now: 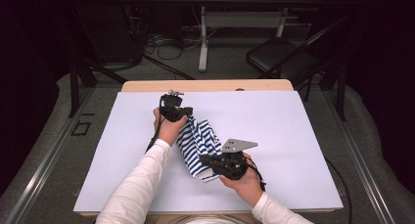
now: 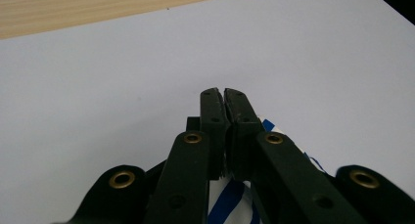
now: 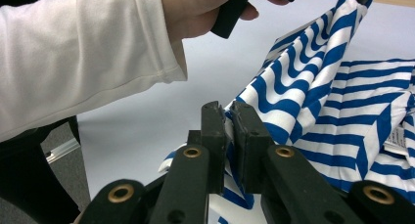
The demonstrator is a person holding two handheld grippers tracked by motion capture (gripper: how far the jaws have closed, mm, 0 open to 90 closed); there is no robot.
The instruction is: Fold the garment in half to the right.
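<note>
High view: dark room, white table, blue-striped cloth near centre, stretched between left gripper at far end and right gripper at near end, likely for folding or spreading

Left gripper view: bare tabletop ahead, jaws pressed together pinching cloth edge, pinch mostly hidden behind jaws

Right gripper view: jaws clamped on cloth corner; sleeve beyond, fold layout hard to read

Right gripper clamps blue-striped cloth; white sleeve beyond.
</note>
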